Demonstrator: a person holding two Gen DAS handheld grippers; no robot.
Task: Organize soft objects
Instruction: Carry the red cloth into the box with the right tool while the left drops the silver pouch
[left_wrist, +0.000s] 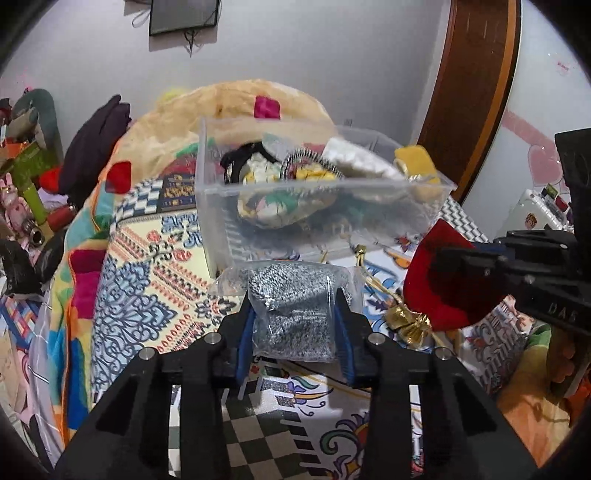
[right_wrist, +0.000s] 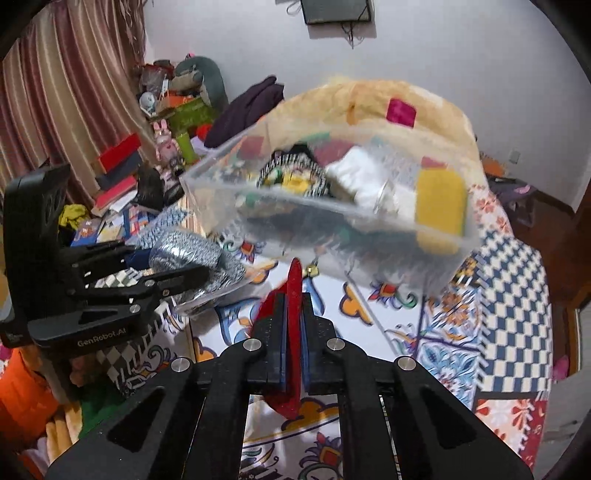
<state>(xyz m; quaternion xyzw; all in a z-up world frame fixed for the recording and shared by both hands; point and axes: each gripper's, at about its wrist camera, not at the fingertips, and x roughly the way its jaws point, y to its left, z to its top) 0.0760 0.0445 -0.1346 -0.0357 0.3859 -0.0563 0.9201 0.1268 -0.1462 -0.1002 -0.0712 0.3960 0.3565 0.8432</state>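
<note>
My left gripper (left_wrist: 295, 314) is shut on a clear bag of grey speckled knit fabric (left_wrist: 295, 302), held above the patterned bedspread just in front of a clear plastic bin (left_wrist: 221, 221). The bin holds several soft items, among them a yellow sponge (left_wrist: 417, 162) and a white cloth (left_wrist: 354, 155). My right gripper (right_wrist: 293, 295) is shut on a red velvet pouch (right_wrist: 294, 280) with gold cord, also in front of the bin (right_wrist: 369, 229). In the left wrist view the pouch (left_wrist: 436, 291) and right gripper (left_wrist: 454, 269) are at the right. In the right wrist view the bag (right_wrist: 199, 254) and left gripper (right_wrist: 207, 266) are at the left.
A patterned bedspread (left_wrist: 147, 288) covers the bed. A beige plush blanket (left_wrist: 236, 103) is heaped behind the bin. Boxes, toys and dark clothing (right_wrist: 251, 107) clutter the far left side by a striped curtain (right_wrist: 74, 92). A brown door (left_wrist: 472, 74) is at the right.
</note>
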